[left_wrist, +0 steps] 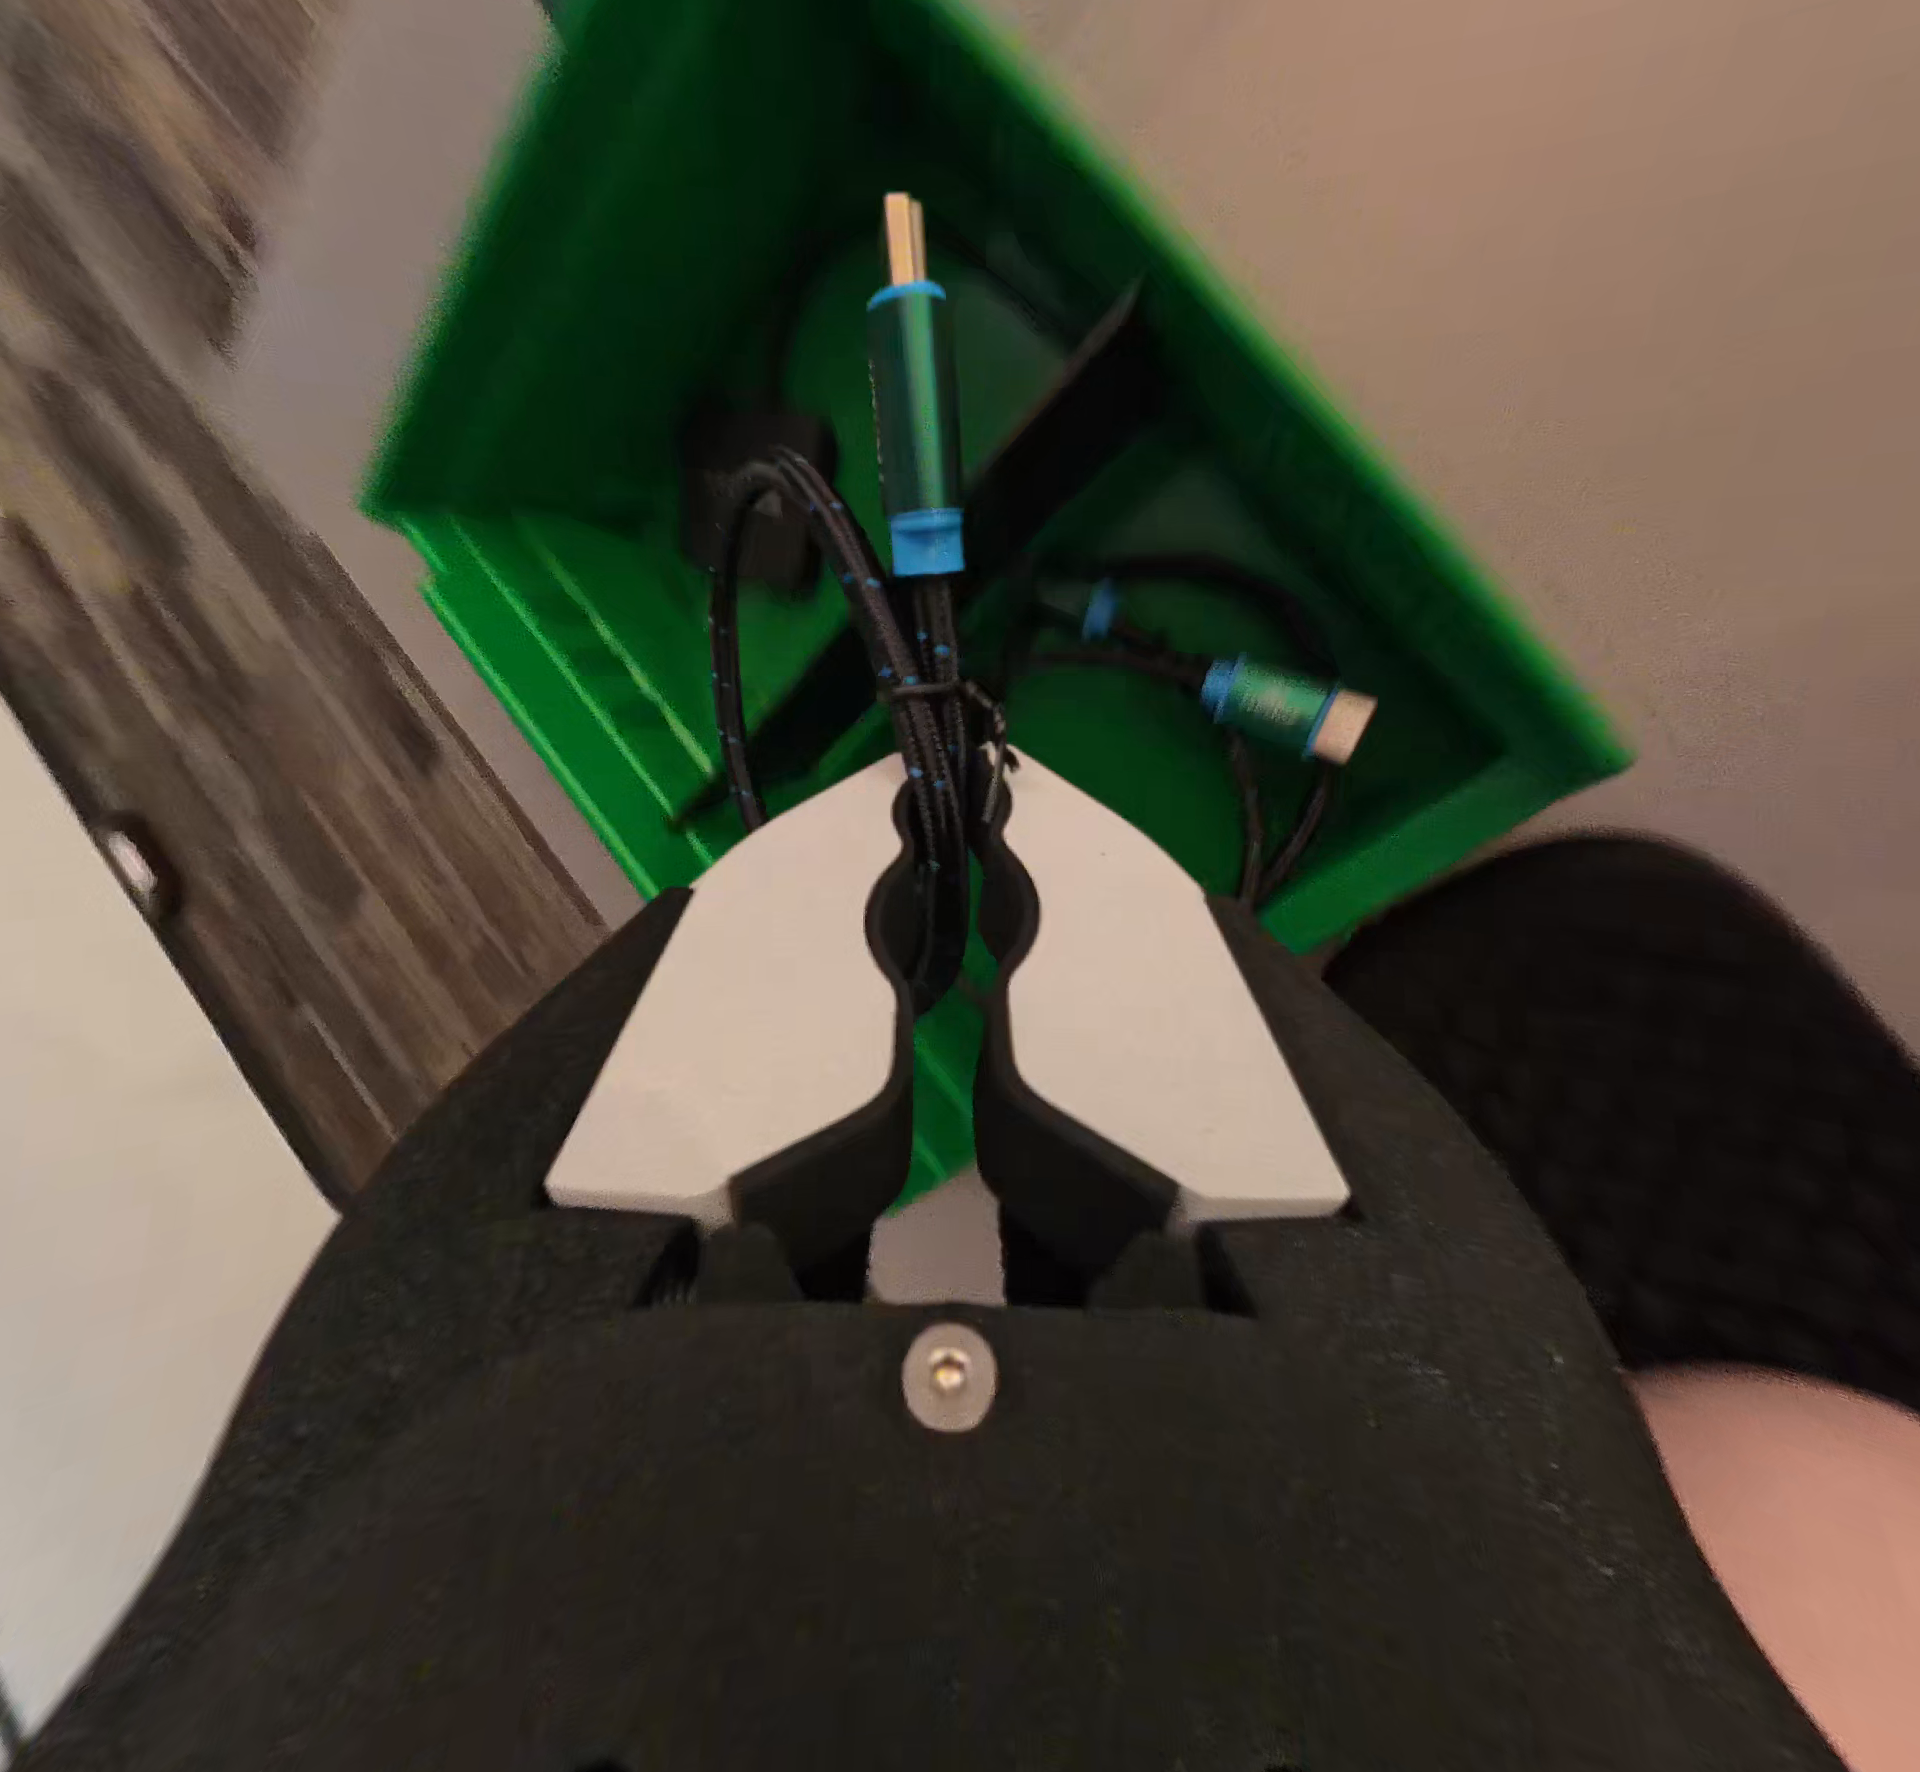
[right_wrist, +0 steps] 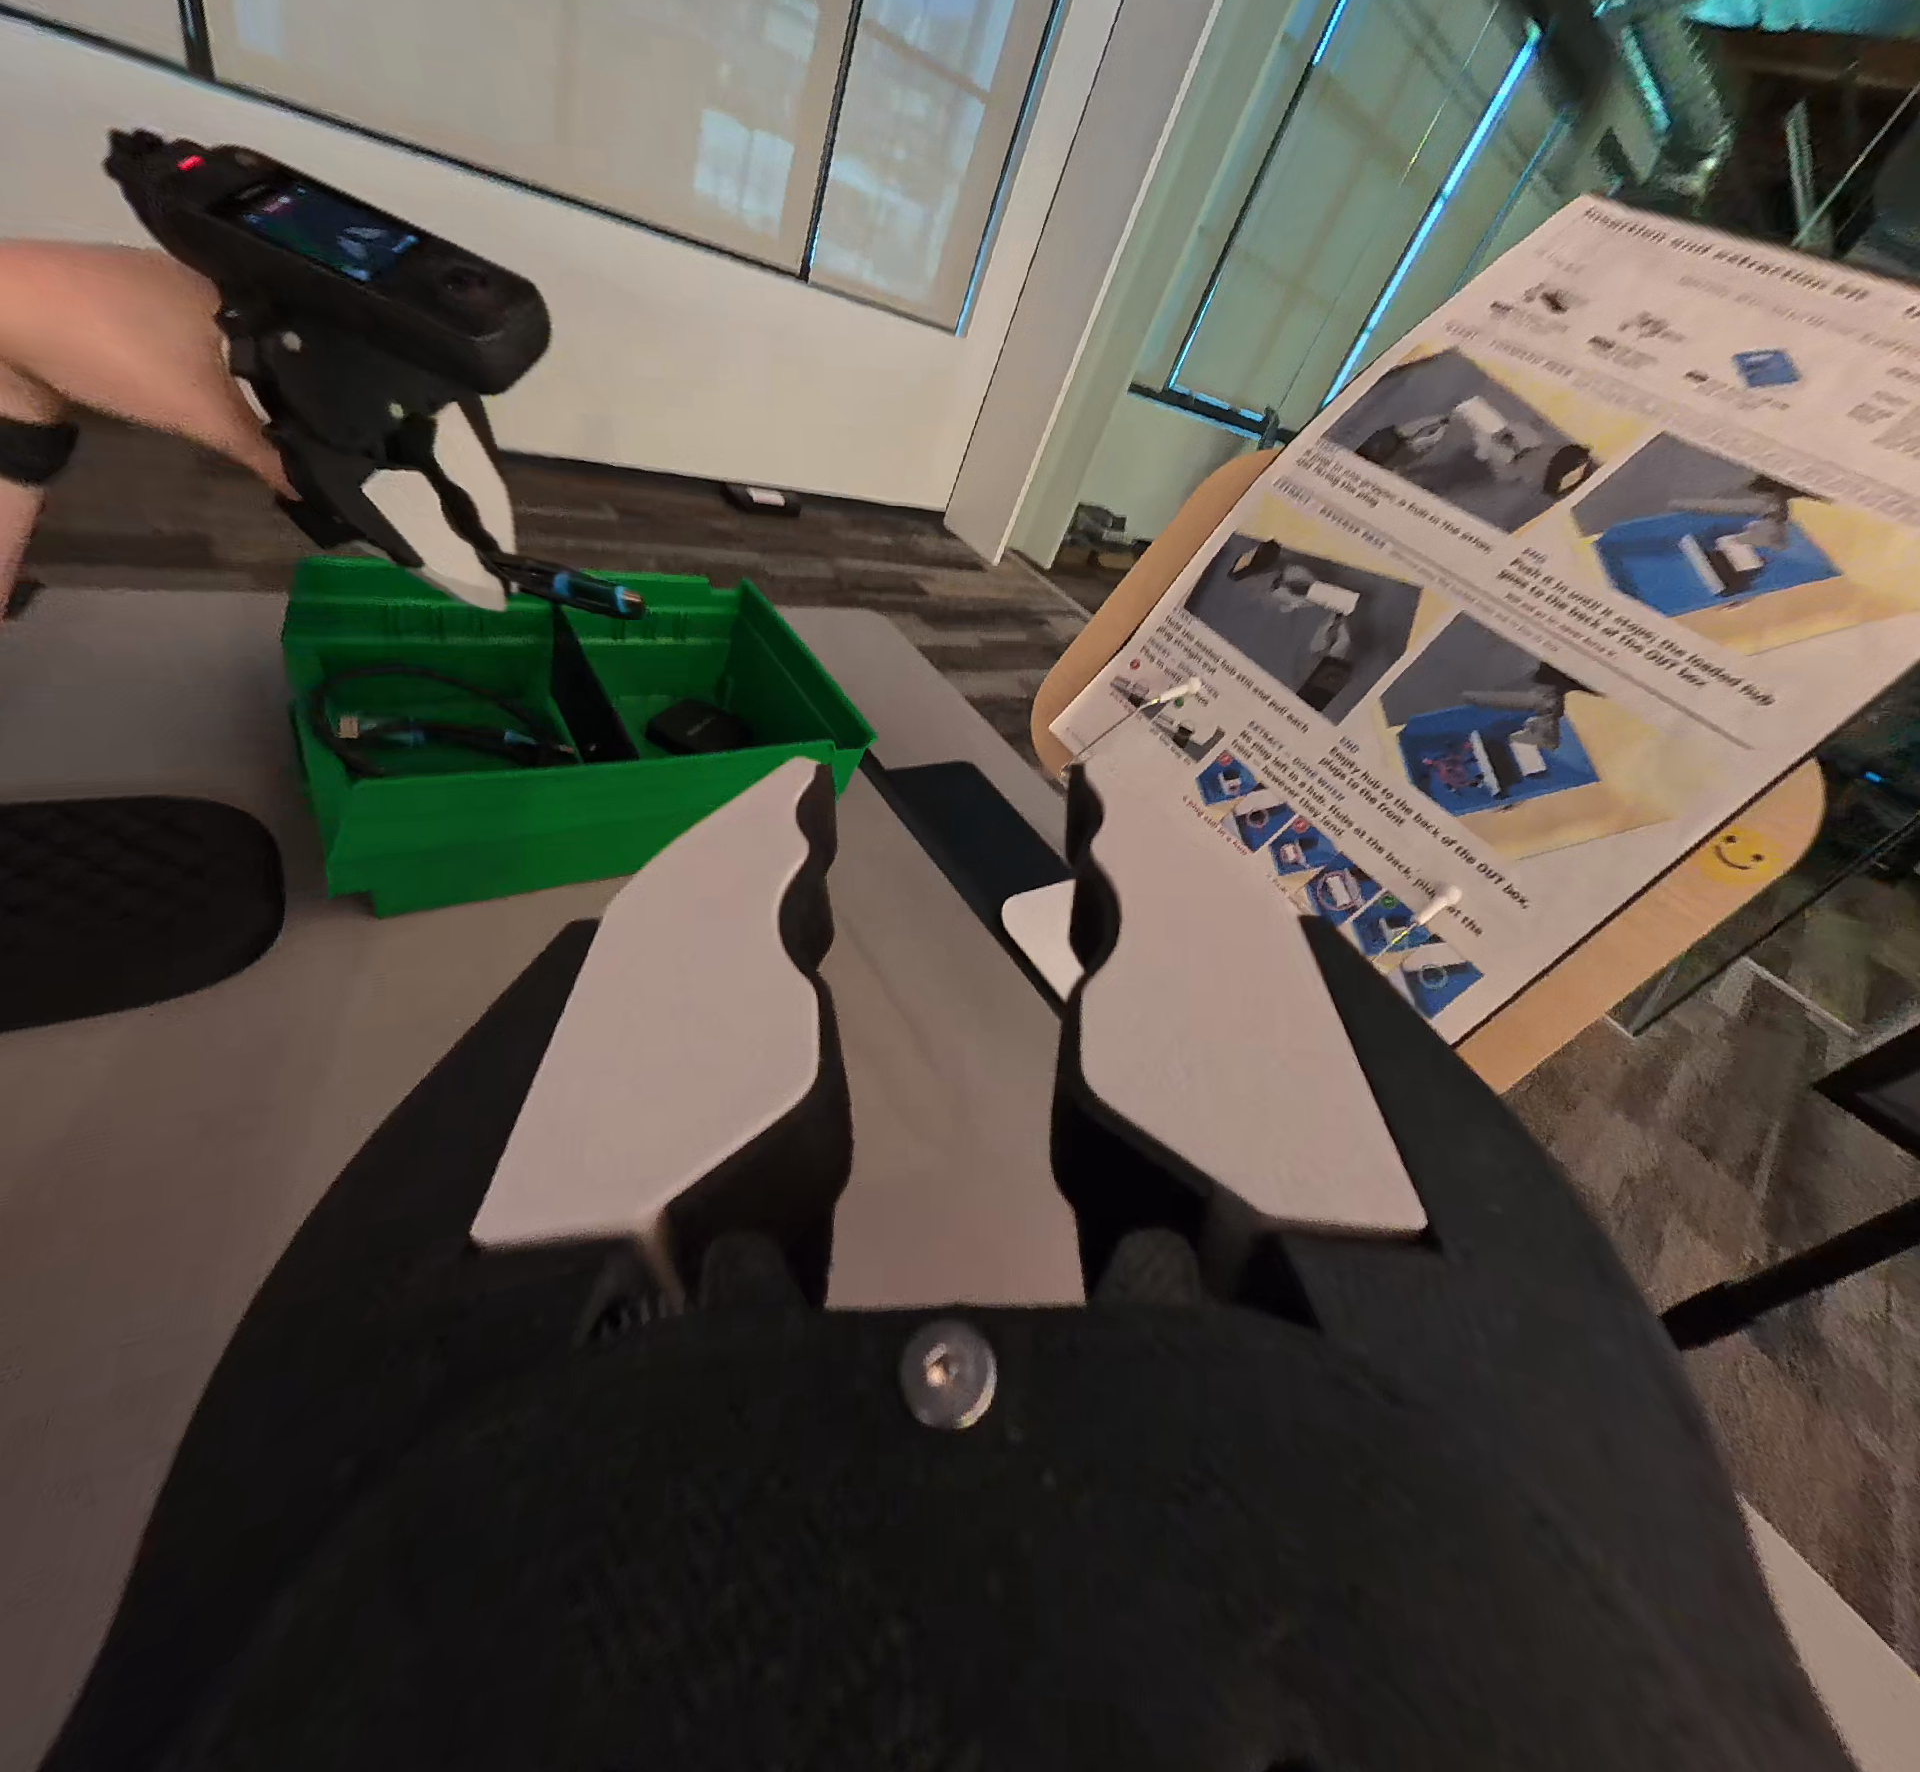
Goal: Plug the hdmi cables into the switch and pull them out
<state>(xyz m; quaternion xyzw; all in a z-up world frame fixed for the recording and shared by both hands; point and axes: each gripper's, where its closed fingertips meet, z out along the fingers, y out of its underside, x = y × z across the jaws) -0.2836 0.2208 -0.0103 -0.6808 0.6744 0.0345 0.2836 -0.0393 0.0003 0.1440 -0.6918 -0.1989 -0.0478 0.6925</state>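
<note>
My left gripper [left_wrist: 951,777] is shut on a black-and-blue braided HDMI cable [left_wrist: 925,714] just behind its blue-green plug [left_wrist: 914,413], which points forward with its gold tip free, above the green bin [left_wrist: 644,216]. A second plug [left_wrist: 1288,699] lies in the bin. The small black switch [left_wrist: 748,517] sits in the other compartment, past a black divider [left_wrist: 1060,434]. In the right wrist view the left gripper [right_wrist: 468,569] holds the plug [right_wrist: 587,592] over the bin [right_wrist: 561,839]; the switch [right_wrist: 696,725] lies inside. My right gripper [right_wrist: 945,787] is open and empty, in front of the bin.
A black textured pad [right_wrist: 114,901] lies on the grey table left of the bin. A printed instruction sheet [right_wrist: 1507,600] leans on a round wooden board at the right. A small white card [right_wrist: 1039,922] lies by the table edge. Carpet and glass walls lie beyond. My right fingertips sit around 35 centimeters from my left ones.
</note>
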